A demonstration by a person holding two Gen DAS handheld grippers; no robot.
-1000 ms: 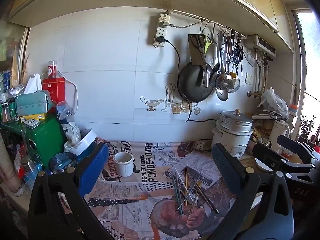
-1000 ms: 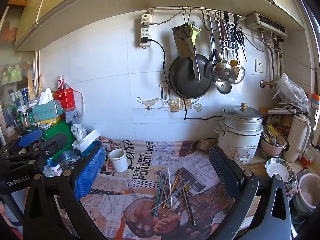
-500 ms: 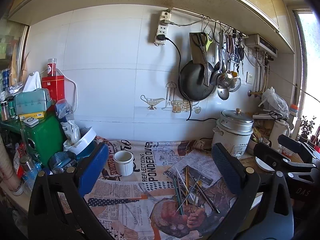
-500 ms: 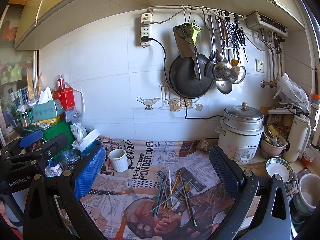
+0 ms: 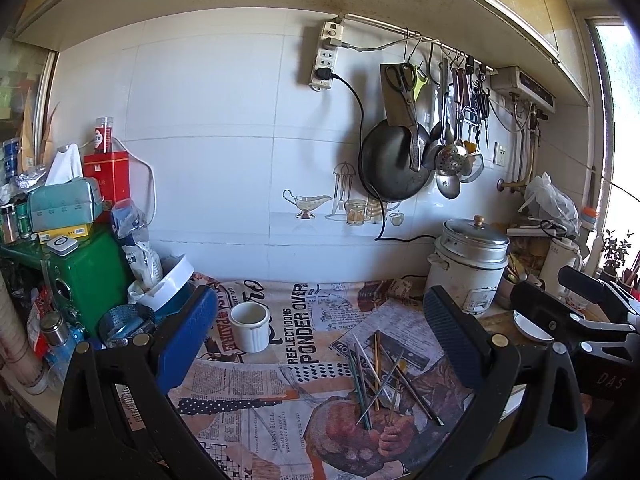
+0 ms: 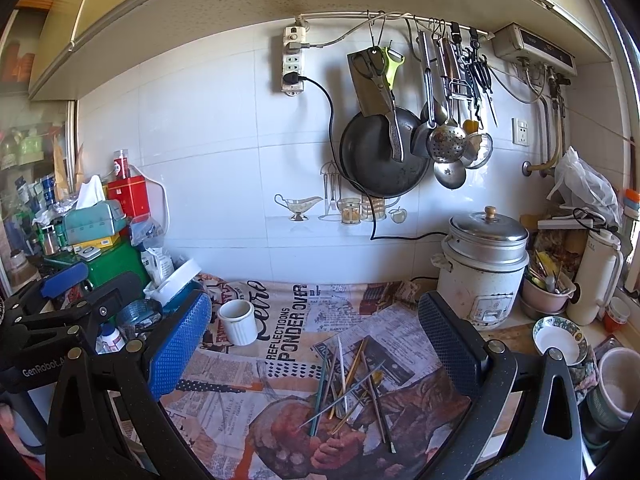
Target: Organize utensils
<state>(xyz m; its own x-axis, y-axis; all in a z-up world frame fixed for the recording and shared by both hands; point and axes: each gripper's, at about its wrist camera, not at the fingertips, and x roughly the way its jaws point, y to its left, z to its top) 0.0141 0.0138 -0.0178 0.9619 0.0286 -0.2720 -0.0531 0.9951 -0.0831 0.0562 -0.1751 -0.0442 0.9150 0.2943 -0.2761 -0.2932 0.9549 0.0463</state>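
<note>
Hovering with jaws wide and empty above the newsprint cloth (image 5: 256, 400), the left gripper (image 5: 320, 344) and right gripper (image 6: 316, 344) frame a white cup (image 5: 250, 326) at left and a loose chopstick pile (image 6: 352, 384) right of it.

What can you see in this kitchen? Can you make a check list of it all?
Surface: newspaper-print cloth covers the counter.
Job's things: loose chopsticks in a crossed pile; white cup upright, apart from them.
Clutter: rice cooker, green box, bowl.
Grippers: left tongs and right tongs open, holding nothing.
Cables: black cord from the wall socket strip.
Surroundings: pan and ladles hang on the tiled wall.
</note>
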